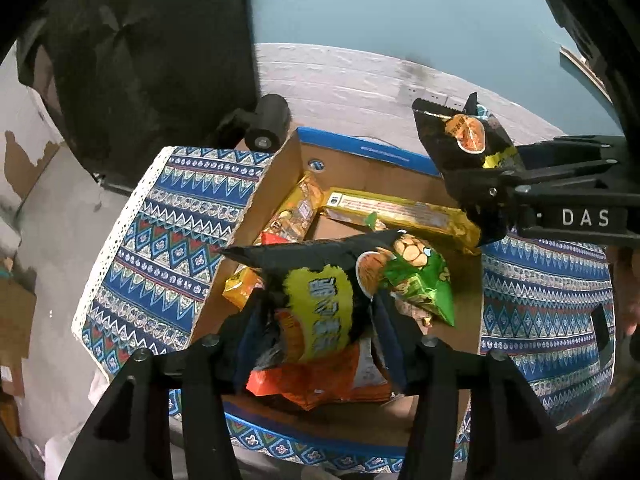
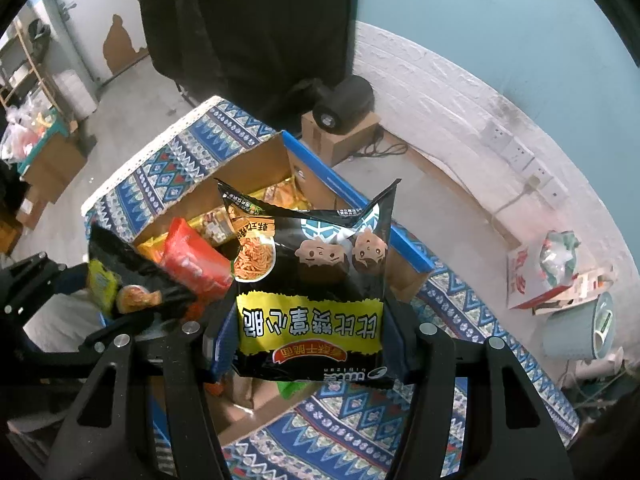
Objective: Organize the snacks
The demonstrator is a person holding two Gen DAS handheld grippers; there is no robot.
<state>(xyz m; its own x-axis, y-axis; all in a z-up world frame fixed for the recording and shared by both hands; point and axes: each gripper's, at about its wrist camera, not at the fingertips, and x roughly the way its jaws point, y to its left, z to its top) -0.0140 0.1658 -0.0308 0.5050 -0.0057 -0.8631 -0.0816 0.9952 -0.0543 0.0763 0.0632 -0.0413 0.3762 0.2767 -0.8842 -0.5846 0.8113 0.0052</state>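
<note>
A: Start at the claws. What does each one have?

B: The right claw (image 2: 316, 344) is clamped on a black snack packet (image 2: 316, 292) with a yellow band, pads pressing its two side edges so it hangs flat and upside down over the cardboard box (image 1: 280, 184). The left claw (image 1: 316, 344) has a second black-and-yellow packet (image 1: 316, 300) between its fingers. Its jaws sit about half apart, and the blur keeps me from telling whether they press the packet or have let it go.

A: Why hold them like that?

B: My guess is that gripping by the edges keeps each packet flat, so it can go down among the others without crumpling. Both hang above the box, which looks like where the snacks are being gathered.

A: And what lies around them?

B: In the box are a long yellow packet (image 1: 400, 212) along the far wall, a green packet (image 1: 424, 284) just beside the left claw, and an orange one (image 1: 320, 384) under it. The box sits near the far edge of the bench, on a blue patterned cloth (image 1: 160, 248).

A: Anything in the way?

B: The two claws are near each other over a crowded box, so they could bump. Beyond the bench a black roller-like object (image 2: 344, 104) rests on a small carton (image 2: 336, 140), well clear.
</note>
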